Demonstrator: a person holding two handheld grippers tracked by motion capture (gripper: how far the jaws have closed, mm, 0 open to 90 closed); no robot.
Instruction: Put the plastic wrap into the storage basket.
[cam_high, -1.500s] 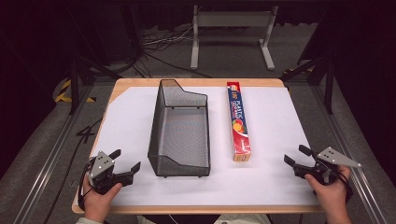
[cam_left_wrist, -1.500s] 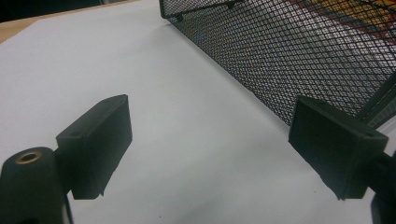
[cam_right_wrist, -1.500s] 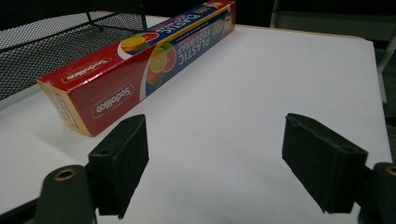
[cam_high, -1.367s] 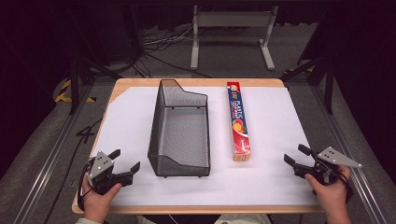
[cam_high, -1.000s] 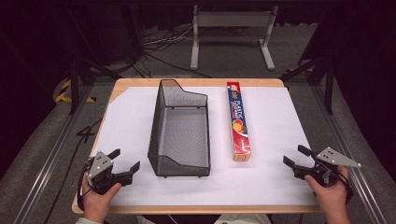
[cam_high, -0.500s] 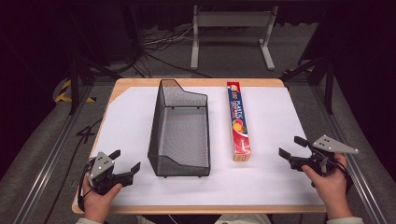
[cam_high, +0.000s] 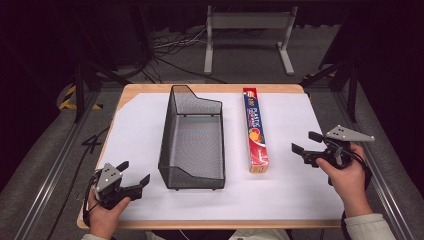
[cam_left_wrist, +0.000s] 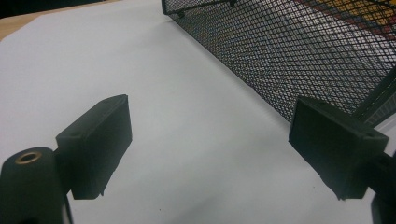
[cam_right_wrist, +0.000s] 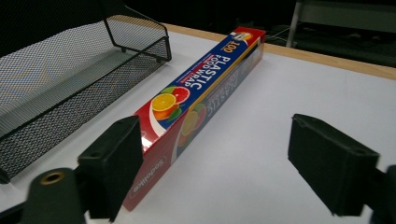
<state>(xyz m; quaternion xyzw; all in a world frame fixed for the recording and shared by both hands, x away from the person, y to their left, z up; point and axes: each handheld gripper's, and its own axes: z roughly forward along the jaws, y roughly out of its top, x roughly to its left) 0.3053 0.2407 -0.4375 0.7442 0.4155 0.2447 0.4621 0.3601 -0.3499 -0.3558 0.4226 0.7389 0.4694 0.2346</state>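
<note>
Plastic wrap box (cam_high: 254, 129) lies just left of wide-spread right claw (cam_high: 306, 144).

A long, narrow cardboard box of plastic food wrap (cam_high: 255, 130), blue and red with printed citrus fruit, lies flat and closed on the white table cover. It sits ahead of the right gripper (cam_high: 306, 145) and to its left, near but apart from the spread jaws. A black wire-mesh tray (cam_high: 192, 140), rectangular with one raised end, stands upright and empty just beside the box, ahead and right of the left gripper (cam_high: 134, 173).
</note>
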